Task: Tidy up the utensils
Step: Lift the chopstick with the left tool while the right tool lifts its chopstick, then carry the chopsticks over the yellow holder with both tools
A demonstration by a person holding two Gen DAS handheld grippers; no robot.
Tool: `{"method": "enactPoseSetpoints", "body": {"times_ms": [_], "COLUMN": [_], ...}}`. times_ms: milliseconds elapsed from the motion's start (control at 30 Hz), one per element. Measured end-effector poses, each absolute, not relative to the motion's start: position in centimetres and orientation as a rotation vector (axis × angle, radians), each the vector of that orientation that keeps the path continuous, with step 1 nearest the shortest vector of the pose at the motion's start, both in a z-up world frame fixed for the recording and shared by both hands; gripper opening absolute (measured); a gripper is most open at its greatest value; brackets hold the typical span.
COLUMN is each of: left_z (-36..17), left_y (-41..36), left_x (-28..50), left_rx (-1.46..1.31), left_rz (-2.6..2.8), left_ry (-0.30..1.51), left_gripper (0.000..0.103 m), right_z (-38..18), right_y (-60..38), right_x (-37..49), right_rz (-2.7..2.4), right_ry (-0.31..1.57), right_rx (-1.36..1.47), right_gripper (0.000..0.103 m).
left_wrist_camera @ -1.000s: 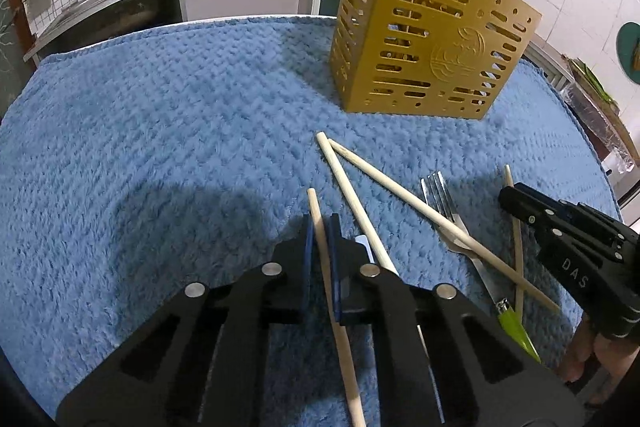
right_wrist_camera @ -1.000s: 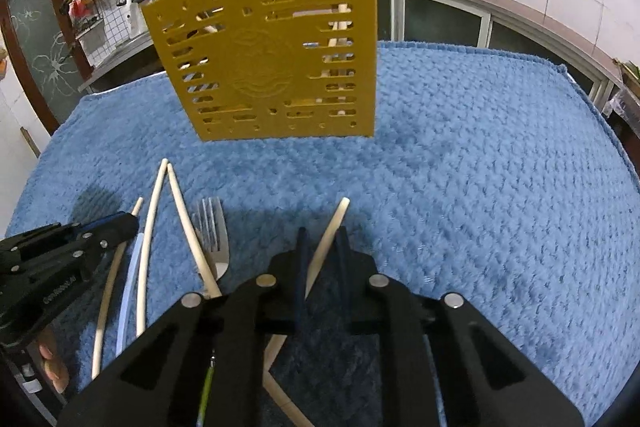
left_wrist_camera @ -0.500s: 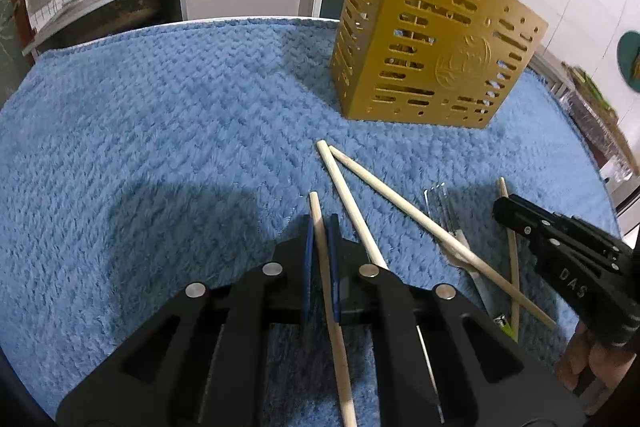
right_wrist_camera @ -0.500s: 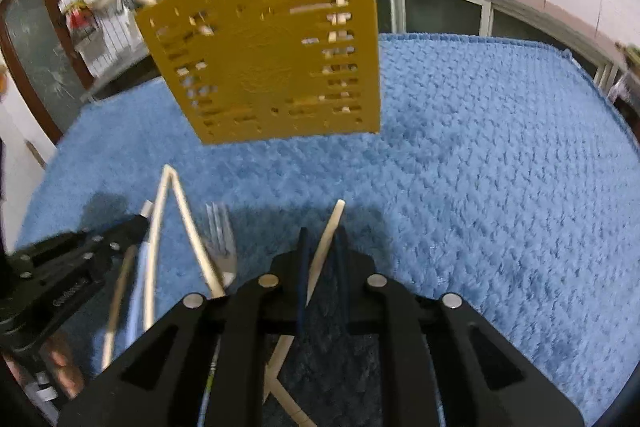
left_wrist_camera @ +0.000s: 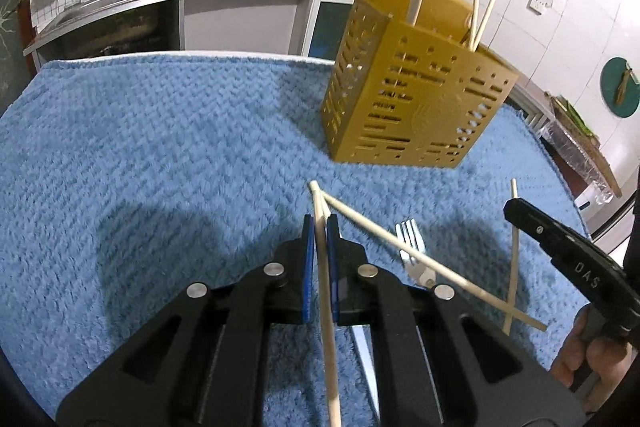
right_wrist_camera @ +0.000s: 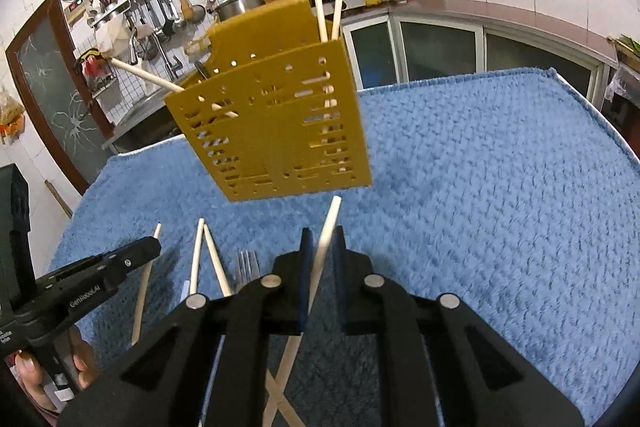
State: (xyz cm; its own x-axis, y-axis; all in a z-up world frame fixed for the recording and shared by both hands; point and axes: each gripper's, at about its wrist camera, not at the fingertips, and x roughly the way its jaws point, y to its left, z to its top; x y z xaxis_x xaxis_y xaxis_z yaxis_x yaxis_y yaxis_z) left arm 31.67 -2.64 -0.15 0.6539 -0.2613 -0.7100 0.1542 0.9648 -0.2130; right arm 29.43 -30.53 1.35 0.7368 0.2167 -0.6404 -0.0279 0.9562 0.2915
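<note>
Two pale wooden chopsticks leave the table at once: the left gripper has its blue pads pinched narrow on one chopstick, while the right gripper holds a second chopstick between jaws that are nearly together. A second ago both sticks lay lower against the blue textured towel; now each rides higher, and the mustard-yellow perforated plastic utensil holder sits larger and closer at one o'clock in the left view, at eleven in the right. The holder's front has swung from face-on to cornered in the left wrist view as that hand turned. That lift likely marks the pick-up finished and the carry to the holder begun. The holder, already stocked with several chopsticks, stands upright on the towel. Left behind, a steel fork with a green handle lies at three o'clock of the left gripper, beside two loose chopsticks.
</note>
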Motion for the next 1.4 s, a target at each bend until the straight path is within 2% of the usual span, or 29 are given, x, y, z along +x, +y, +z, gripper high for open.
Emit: {"method": "enactPoseSetpoints", "body": {"times_ms": [933,1400], "left_z": [8.8,13.1], "left_y": [-1.1,-2.3], "left_x": [27.4,27.5], "left_rx": [-0.19,-0.17], "left_rz": [-0.258,-0.287], "left_ry": [0.617,0.543], "left_gripper": [0.004,0.004], "right_z": [9.2,13.9], "right_y": [-32.0,-33.1], "right_x": [24.3,25.1], "right_rz": [0.152,0.142], "right_ry": [0.516,0.424], "right_rx": [0.268,0.225], "right_gripper": [0.006,0.006]}}
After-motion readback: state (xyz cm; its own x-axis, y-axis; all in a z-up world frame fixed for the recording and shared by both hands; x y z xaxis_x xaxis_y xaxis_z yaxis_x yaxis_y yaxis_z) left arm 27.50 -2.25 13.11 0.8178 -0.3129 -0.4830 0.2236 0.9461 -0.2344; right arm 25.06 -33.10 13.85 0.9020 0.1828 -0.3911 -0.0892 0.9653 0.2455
